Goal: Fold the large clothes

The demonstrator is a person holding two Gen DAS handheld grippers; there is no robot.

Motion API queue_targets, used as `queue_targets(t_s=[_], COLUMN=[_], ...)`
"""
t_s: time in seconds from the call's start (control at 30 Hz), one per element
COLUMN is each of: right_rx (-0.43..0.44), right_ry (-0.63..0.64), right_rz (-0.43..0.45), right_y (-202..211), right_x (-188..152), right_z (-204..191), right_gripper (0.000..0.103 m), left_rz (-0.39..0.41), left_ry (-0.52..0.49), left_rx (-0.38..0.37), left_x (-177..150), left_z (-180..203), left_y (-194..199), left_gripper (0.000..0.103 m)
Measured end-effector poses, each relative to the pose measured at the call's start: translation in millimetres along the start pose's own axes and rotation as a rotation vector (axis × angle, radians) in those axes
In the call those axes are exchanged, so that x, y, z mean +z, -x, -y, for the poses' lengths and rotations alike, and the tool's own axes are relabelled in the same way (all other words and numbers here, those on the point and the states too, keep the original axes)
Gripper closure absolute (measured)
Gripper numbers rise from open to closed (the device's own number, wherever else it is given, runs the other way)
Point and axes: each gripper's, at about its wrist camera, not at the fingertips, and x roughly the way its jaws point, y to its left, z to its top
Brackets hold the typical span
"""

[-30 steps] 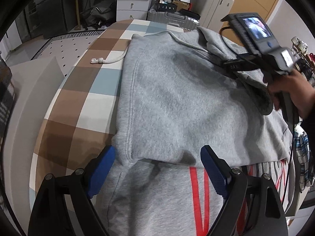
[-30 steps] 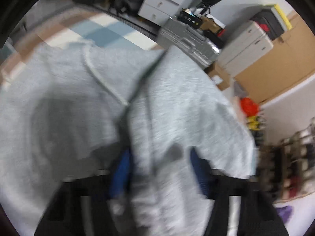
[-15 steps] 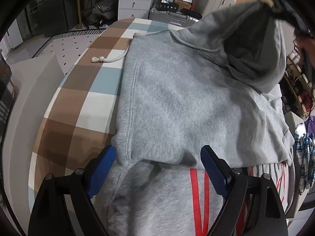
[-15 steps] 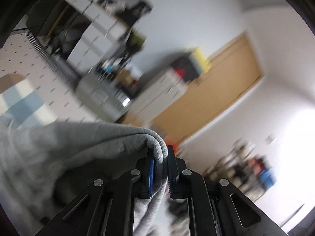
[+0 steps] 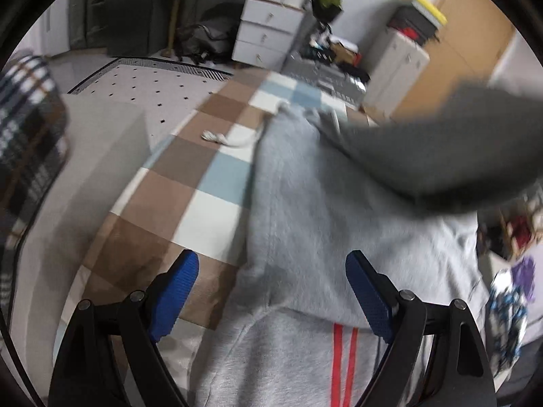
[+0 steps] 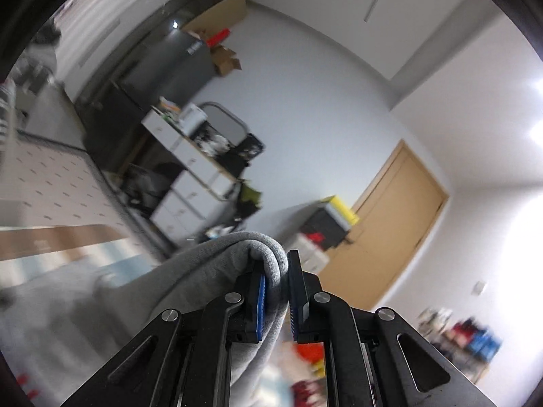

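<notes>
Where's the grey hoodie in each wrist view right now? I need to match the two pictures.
Left wrist: grey hoodie fills centre and right, spread on the checked cloth, one part lifted at upper right.
Right wrist: its folded edge sits pinched in the right gripper, lower centre.
Shared landmark: white drawer unit.

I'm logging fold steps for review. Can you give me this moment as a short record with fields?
garment: grey hoodie, spread on the checked cover
right gripper: shut on the hoodie's grey fabric fold, lifted off the cover
left gripper: open, above the hoodie's near part, gripping nothing
drawstring: lies on the cover beside the hoodie
stage: fold in progress
</notes>
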Motion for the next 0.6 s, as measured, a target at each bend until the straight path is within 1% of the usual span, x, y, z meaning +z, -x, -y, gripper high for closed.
queue_targets(t_s=[0.03,0.1,0.17,0.2,0.27,0.33,0.37,0.4,0.47,0.5,0.6], right_rx=[0.039,0.106,0.166,0.224,0.289,0.373,0.392,0.451,0.485,0.526,0.571], right_ry=[-0.018,-0.053,-0.052,-0.064,-0.081,-0.128,-0.14,-0.162,-0.17,-0.157,-0.161], right_rz=[-0.015,-0.054,-0.104,-0.157,-0.219,-0.305,-0.332,-0.389,-0.427,-0.477,-0.553], right_y=[22.1,53.3,80.3,92.6,109.2,115.0,117.2,114.3,114.9,110.0,107.9], right_x=[-13.2,-33.4,-53.3,-67.5,-81.0,-98.8,-103.8,-112.2,-121.5,-126.9,-138.4], right_z=[-6.3,-20.0,-42.0,-56.2,-71.1,-87.7,-91.7,-99.8,-108.2,-115.1,-120.5], right_gripper=[0.093,0.093,0.093,0.093,0.093,0.093,0.092,0.092,0.092,0.091,0.087], left_rz=[0.015,0.034,0.034,0.03,0.028,0.035,0.047,0.056,0.066,0.06,0.039], left_ry=[0.022,0.048,0.058,0.059,0.059,0.033,0.025,0.003,-0.041,-0.07,-0.15], left_rx=[-0.012,-0.016,-0.032,-0.04,-0.069,-0.102,-0.115,-0.128,-0.151,-0.17,-0.218], left_x=[0.6,1.5,1.7,1.3,0.3,-2.1,-2.2,-3.3,-5.7,-8.0,-11.8], left_z=[-3.3,-6.1,-6.0,-4.8,-2.4,5.0,6.9,11.7,20.2,25.9,42.2], left_y=[3.5,6.0,5.5,4.6,5.0,8.1,10.6,12.0,12.9,12.7,10.3], left_gripper=[0.018,0.018,0.018,0.018,0.018,0.018,0.018,0.018,0.018,0.018,0.018])
